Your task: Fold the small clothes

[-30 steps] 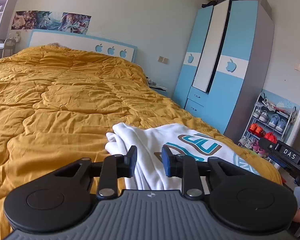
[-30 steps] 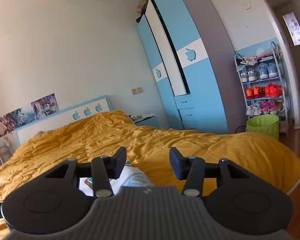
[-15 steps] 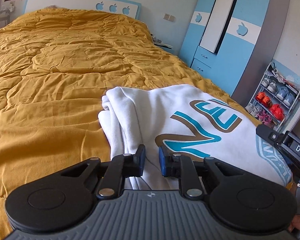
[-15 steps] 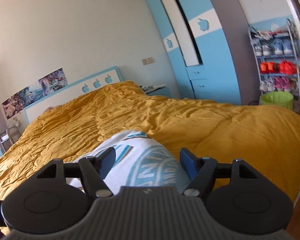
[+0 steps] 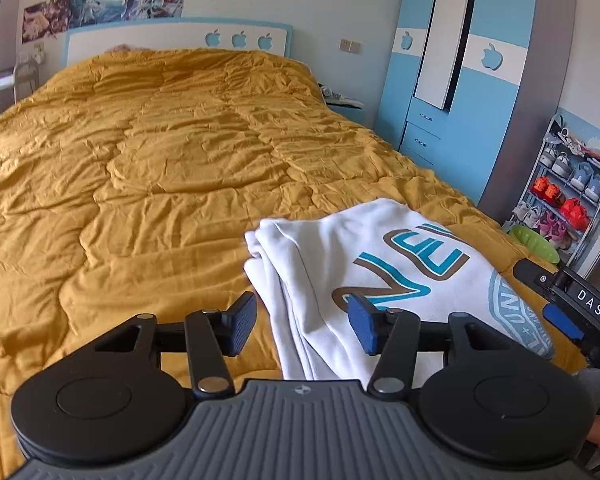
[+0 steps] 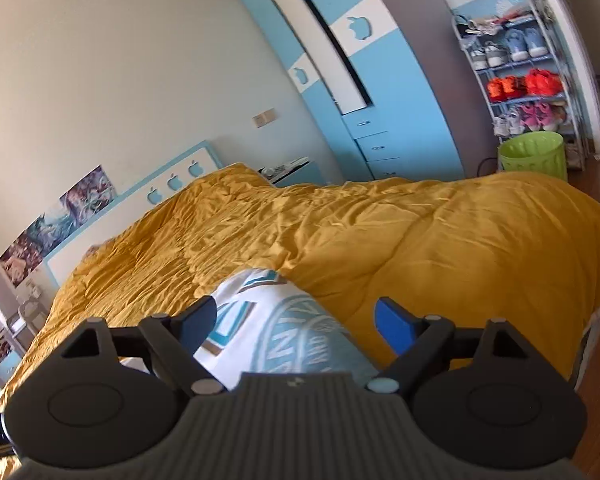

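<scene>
While both pairs of jaws are opening, we see the folded white garment (image 5: 340, 264) lying on the mustard-yellow quilt (image 5: 148, 184), near the bed's foot-end corner on the wardrobe side.

Left gripper (image 5: 302, 324): its jaws stand moderately wide. In the left wrist view the garment's folded edge lies between and beyond the blue fingertips (image 5: 242, 322), and neither pad presses on the cloth. The printed side faces up, showing teal and brown letters and a round teal emblem.

Right gripper (image 6: 296, 326): its jaws stand fully wide. In the right wrist view the same garment (image 6: 284, 332) appears between the two pads, emblem uppermost; the pads are apart from the fabric on both sides. The right gripper's body also shows at the right edge of the left wrist view, beside the garment's emblem end.

Surroundings: a blue-and-white wardrobe (image 5: 460, 80) with apple cut-outs stands beyond the bed, a shoe rack (image 6: 516, 80) next to it, and a green basket (image 6: 532, 156) on the floor in front of the rack. The headboard (image 5: 172, 36) carries three apple shapes.
</scene>
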The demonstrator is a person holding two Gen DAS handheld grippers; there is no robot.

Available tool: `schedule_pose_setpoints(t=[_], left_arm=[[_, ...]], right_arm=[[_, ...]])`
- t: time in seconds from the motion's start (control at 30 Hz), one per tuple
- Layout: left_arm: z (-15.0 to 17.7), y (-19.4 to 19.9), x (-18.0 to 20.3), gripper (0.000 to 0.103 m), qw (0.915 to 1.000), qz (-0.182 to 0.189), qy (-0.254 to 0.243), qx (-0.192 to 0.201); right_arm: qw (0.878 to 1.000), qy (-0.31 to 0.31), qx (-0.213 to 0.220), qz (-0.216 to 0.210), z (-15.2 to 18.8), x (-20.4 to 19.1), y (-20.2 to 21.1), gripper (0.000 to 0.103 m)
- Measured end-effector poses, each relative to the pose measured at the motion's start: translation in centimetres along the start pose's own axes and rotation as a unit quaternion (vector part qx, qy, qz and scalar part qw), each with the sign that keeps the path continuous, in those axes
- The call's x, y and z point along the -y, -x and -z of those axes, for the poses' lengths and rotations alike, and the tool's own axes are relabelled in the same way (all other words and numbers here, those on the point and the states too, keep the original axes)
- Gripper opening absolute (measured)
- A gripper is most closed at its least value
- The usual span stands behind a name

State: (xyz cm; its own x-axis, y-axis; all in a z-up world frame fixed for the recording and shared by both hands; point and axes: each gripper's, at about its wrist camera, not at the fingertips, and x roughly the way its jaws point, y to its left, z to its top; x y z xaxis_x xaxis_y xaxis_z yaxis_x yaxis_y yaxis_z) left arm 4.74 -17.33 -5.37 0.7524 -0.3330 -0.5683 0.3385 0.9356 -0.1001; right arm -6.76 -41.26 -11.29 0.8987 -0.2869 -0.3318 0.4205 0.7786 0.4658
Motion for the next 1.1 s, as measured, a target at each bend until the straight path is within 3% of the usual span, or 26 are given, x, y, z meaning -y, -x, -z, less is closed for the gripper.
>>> schedule_pose_setpoints(t=[0.1,0.17,0.27,0.33,0.4,0.5,0.73,1.1], left_arm=[[-0.6,2.6,-0.1,0.074,0.9988,-0.030,-0.027,0.030],[-0.6,4.0,-0.2,0.091,0.9971,-0.045,-0.038,0.048],[-0.1,6.4,-0.8,0.095,0.9949,-0.033,-0.053,0.079],[0.1,7.1,-1.1,0.096,0.9966,-0.021,-0.050,0.062],[0.6,7.6,-1.6,0.096,0.9983,0.001,-0.042,0.040],[1.8,7.7,-2.2,0.094,0.9992,0.003,-0.031,0.026],[3.4,5.8,-3.3,0.094,0.9983,0.026,0.001,-0.052],[5.8,4.7,-3.0,0.094,0.9928,0.042,-0.009,-0.112]], right_arm=[[0.996,0.086,-0.001,-0.015,-0.6,-3.8,3.0,0.083],[0.988,0.151,-0.005,-0.025,-0.3,-6.6,5.3,0.082],[0.979,0.202,-0.030,-0.006,0.2,-9.8,7.8,0.082],[0.977,0.208,-0.018,0.039,1.0,-11.1,9.8,0.083],[0.977,0.209,-0.014,0.046,1.8,-11.7,11.6,0.083],[0.976,0.200,-0.086,-0.002,2.8,-11.9,12.8,0.082],[0.955,0.183,-0.232,0.033,5.3,-12.5,12.1,0.082],[0.935,0.242,-0.253,0.055,6.9,-13.3,11.2,0.082]])
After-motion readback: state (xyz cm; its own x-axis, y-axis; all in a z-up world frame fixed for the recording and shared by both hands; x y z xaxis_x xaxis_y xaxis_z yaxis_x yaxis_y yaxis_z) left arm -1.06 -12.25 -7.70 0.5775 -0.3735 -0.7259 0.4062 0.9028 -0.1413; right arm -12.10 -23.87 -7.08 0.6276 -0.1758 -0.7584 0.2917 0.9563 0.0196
